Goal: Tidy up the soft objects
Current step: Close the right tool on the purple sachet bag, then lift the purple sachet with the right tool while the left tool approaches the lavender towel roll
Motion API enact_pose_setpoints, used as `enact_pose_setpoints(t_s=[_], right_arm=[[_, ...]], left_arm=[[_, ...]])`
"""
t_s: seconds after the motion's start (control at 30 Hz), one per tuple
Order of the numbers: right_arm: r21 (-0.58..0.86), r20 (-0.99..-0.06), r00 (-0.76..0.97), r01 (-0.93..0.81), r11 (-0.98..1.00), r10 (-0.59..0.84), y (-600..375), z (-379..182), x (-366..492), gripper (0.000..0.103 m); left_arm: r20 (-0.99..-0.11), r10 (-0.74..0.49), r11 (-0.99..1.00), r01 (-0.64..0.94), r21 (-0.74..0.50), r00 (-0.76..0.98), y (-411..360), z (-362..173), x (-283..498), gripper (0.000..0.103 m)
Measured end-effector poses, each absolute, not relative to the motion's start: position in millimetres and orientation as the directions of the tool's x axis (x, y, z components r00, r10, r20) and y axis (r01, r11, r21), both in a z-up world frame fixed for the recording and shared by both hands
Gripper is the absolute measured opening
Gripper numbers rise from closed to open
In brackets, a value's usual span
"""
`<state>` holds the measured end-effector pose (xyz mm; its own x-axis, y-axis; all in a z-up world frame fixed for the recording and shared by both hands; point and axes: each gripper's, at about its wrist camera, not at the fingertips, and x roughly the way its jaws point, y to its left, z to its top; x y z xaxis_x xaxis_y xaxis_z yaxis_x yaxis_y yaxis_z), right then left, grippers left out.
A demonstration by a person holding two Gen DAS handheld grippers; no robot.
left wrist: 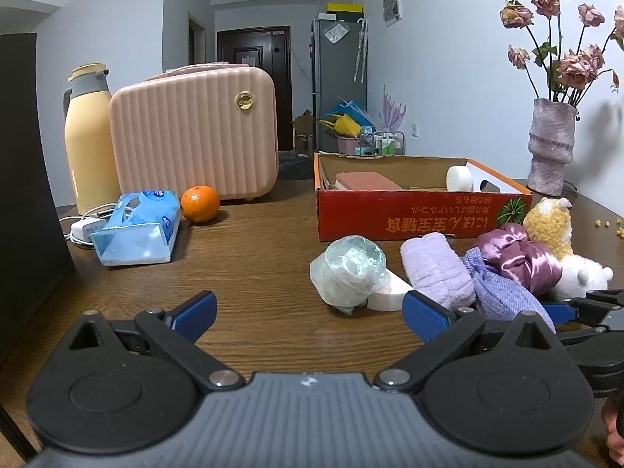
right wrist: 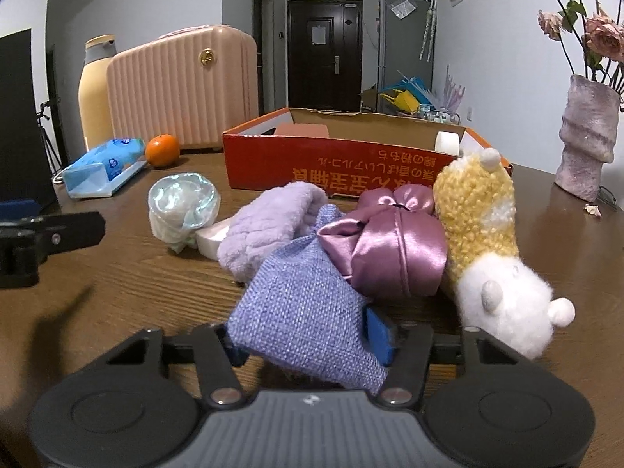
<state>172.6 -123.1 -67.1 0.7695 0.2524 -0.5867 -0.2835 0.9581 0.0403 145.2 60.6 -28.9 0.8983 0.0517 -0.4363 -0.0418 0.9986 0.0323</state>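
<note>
Right gripper (right wrist: 308, 341), black with blue pads, closed on the near end of a lavender-blue woven cloth pouch (right wrist: 308, 312); pouch low over the brown wood-grain table (right wrist: 117, 292), filling the gap between both fingers and fanning out toward the pile. Just beyond, touching the pouch: a rolled pale lilac fleece towel (right wrist: 269, 230) on its left, a shiny mauve satin scrunchie (right wrist: 386, 249) on its right. Beside the scrunchie, a yellow-and-white curly plush toy (right wrist: 479, 230), lying with its white end toward the camera, close to the right finger.

Left gripper (left wrist: 310, 316) spread wide, holding nothing, bare tabletop between the pads. Ahead of its right pad, a crumpled clear plastic bag (left wrist: 349, 273) resting against a white foam block (left wrist: 388, 290); towel, pouch and scrunchie clustered farther right.

Behind the pile, a shallow red cardboard box (left wrist: 390, 214) with upside-down lettering, holding a terracotta-coloured sponge block (left wrist: 366, 181) and a white tape roll (left wrist: 459, 178).

Farther left on the table: a blue tissue pack (left wrist: 136, 230), an orange (left wrist: 200, 203), a ribbed pink hard-shell case (left wrist: 195, 136), a yellow thermos jug (left wrist: 87, 136).
</note>
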Motion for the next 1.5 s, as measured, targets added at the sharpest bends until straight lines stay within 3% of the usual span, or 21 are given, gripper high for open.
enact_pose_setpoints(t_s=[0.07,0.27,0.9,1.5], right_arm=[[0.047,-0.586,0.771,-0.273,0.961,0.248,-125,-67,173,0.043],[0.068,-0.567,0.779,-0.279,0.958,0.267,-128,-64,170,0.036],[0.129,-0.385,0.852,-0.332,0.934,0.356,-140,-37,139,0.034],[0.127,-0.279,0.902,-0.305,0.944,0.329,-165,-23,148,0.034]], left_arm=[[-0.438,0.052,0.999,-0.043,0.032,0.897,61,-29,146,0.103],[-0.439,0.058,0.998,-0.047,0.035,0.897,60,-30,146,0.103],[-0.425,0.090,0.996,-0.082,0.037,0.901,55,-30,144,0.103],[-0.441,0.088,0.996,-0.088,0.021,0.893,34,-33,150,0.103]])
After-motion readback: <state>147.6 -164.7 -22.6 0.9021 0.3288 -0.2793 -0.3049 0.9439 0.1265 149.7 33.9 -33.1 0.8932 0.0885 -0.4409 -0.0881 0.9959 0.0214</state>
